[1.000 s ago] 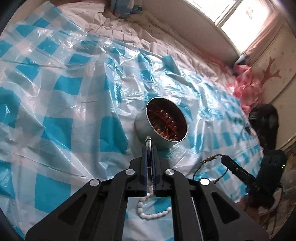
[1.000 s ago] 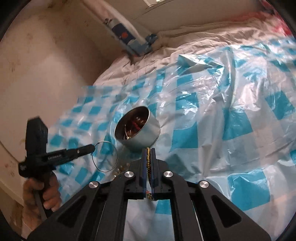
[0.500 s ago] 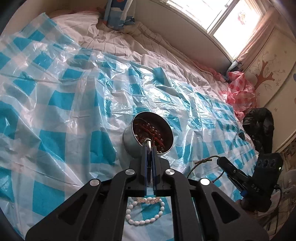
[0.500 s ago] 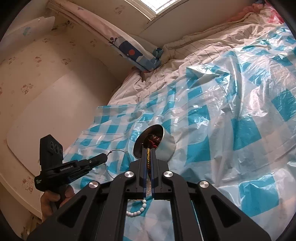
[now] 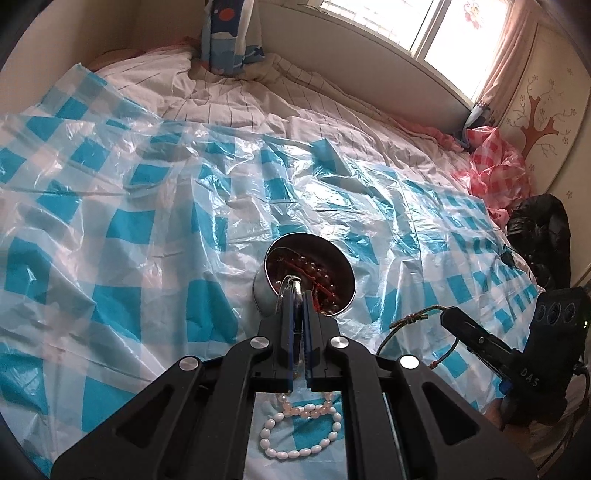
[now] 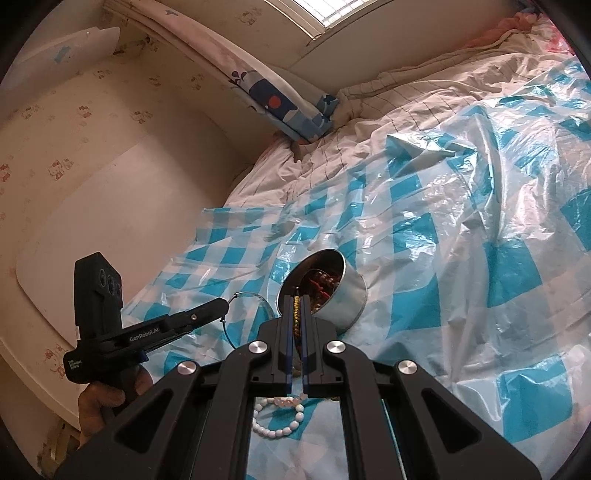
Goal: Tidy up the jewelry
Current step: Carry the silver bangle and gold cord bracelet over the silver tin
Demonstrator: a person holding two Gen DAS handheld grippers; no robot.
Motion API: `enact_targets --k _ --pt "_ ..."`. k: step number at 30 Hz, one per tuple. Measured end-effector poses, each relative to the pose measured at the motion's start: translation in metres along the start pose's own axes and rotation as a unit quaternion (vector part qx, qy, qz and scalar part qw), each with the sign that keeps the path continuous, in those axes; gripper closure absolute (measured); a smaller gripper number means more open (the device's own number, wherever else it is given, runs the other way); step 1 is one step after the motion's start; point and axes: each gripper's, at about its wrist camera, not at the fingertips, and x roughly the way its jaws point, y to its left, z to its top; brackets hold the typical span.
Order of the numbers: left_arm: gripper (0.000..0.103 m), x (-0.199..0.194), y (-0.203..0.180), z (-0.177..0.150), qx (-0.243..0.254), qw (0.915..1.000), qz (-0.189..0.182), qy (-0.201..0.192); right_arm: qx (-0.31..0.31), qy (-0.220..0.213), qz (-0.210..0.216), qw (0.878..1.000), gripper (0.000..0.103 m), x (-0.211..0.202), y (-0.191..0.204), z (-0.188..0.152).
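A round metal tin (image 5: 310, 273) holding red and brown bead strings lies tilted on the blue-checked plastic sheet (image 5: 147, 229); it also shows in the right wrist view (image 6: 332, 291). My left gripper (image 5: 295, 291) is shut on a thin silver wire hoop (image 6: 247, 314), held above the sheet beside the tin. My right gripper (image 6: 296, 299) is shut on a gold bead bracelet (image 6: 296, 314); from the left wrist view its cord loop (image 5: 410, 321) hangs from the jaws. A white bead bracelet (image 5: 299, 432) and a pink one (image 5: 314, 406) lie on the sheet below both grippers.
The sheet covers a bed with a striped quilt (image 5: 258, 96). A blue patterned pillow (image 5: 229, 33) leans at the headboard wall. A pink checked bag (image 5: 495, 173) and a black bag (image 5: 543, 232) sit at the bed's far right edge under the window (image 5: 454, 33).
Both grippers have risen and pulled back from the tin, each still holding its piece. The tin looks smaller and the white bracelet has come into fuller view below.
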Motion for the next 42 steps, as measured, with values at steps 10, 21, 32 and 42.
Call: enact_targets --k 10,21,32,42 --pt "0.099 0.003 -0.009 0.006 0.010 0.9998 0.015 -0.013 0.006 -0.002 0.017 1.000 0.099 0.011 0.000 0.005" --pt "0.099 0.006 -0.022 0.012 0.025 0.9987 0.034 -0.030 0.023 -0.012 0.040 0.999 0.099 0.019 -0.003 0.015" --pt "0.099 0.015 -0.027 0.018 0.019 0.9986 0.032 -0.036 0.036 -0.021 0.054 0.998 0.099 0.025 -0.006 0.025" --pt "0.099 0.029 -0.019 0.024 -0.032 0.9987 0.004 -0.039 0.045 -0.029 0.052 0.997 0.099 0.036 -0.010 0.037"
